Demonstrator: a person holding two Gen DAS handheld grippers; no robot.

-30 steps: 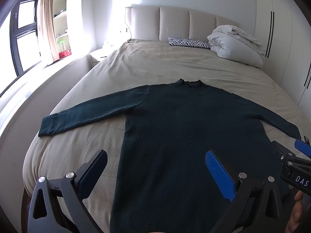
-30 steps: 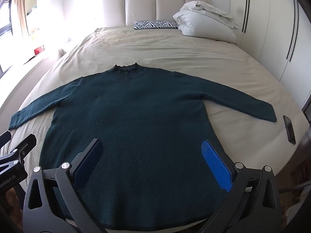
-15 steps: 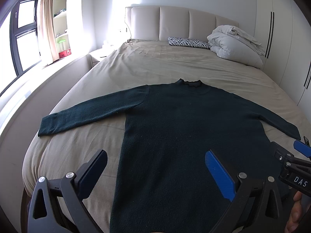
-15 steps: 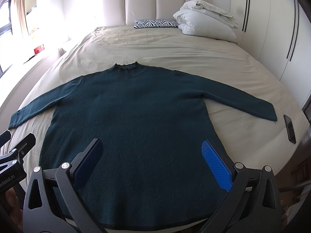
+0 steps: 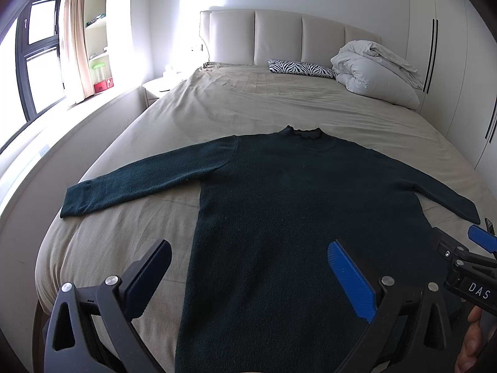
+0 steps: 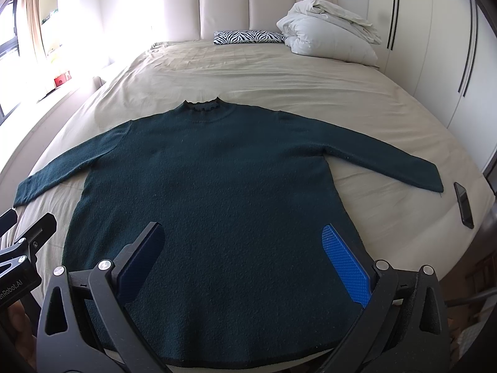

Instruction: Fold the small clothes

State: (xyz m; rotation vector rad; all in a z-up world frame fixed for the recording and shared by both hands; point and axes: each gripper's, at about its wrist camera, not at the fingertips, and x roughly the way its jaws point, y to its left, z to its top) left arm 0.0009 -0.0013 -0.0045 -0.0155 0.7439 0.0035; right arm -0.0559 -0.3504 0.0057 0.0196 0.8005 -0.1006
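Two grippers hang over the near end of the bed [image 6: 279, 71], and across the last second almost nothing has changed: the views match the earlier ones nearly line for line, so the pause means folding has not begun. The left gripper [image 5: 248, 267] has its fingers [image 5: 351, 279] spread wide and holding nothing; the right gripper [image 6: 245, 255] likewise stands wide open and empty, its fingers [image 6: 344, 261] apart above the cloth, though whether they touch it I cannot tell. The dark green sweater [image 6: 211, 192] lies flat and face up, filling the space between and beyond the right gripper's fingers, its hem [image 6: 236, 363] just below them at the bed's near edge and its collar [image 6: 202, 105] far ahead. In the left view the sweater's body sits ahead of the right-hand finger while bare sheet lies ahead of the left-hand one. One sleeve [image 5: 146, 177] stretches out well beyond the left gripper's left finger; the other sleeve [image 6: 382, 152] runs out past the right gripper's right finger, ending near a dark phone [image 6: 464, 205] on the sheet. A zebra-print pillow [image 6: 248, 36] and a bundled duvet [image 6: 329, 31] rest far ahead at the headboard. With the garment fully spread and smooth, the likely first step is bringing a sleeve in across the body, which would call for one gripper to travel outward to a cuff.
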